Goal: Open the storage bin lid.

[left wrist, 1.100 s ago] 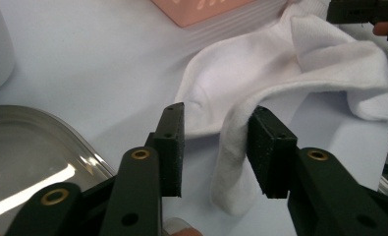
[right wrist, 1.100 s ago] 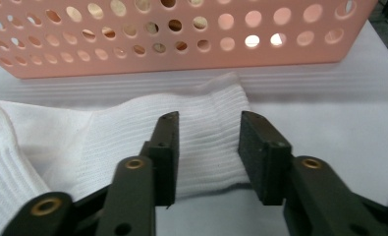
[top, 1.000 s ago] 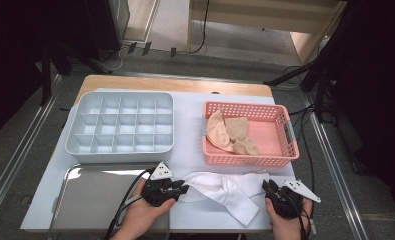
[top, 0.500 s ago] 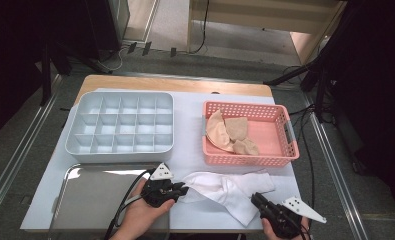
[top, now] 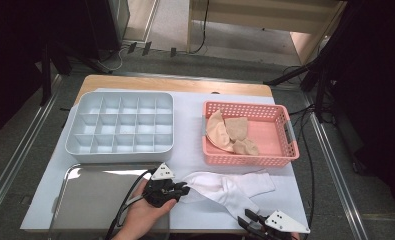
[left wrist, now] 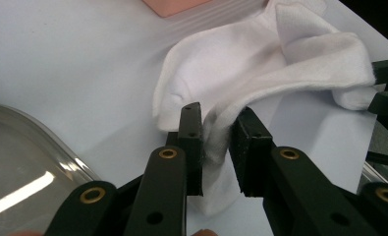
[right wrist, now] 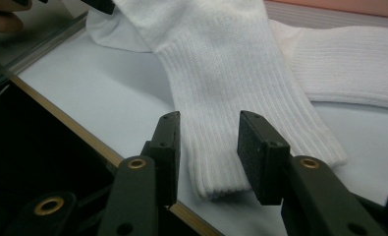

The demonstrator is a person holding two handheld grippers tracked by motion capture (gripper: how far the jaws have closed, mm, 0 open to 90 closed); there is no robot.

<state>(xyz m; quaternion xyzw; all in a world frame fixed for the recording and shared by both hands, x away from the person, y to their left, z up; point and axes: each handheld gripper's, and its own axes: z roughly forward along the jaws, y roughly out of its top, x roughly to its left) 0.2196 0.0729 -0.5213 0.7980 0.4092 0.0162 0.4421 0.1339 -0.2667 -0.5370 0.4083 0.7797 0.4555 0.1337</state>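
White sock (top: 225,187) lengthwise between left gripper (top: 181,189) and near edge.

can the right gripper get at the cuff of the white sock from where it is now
Probably yes. The right gripper sits at the table's near edge with its jaws apart, having just opened, and the ribbed cuff lies flat between them. Nothing covers it; the left gripper pinches the sock's other end.
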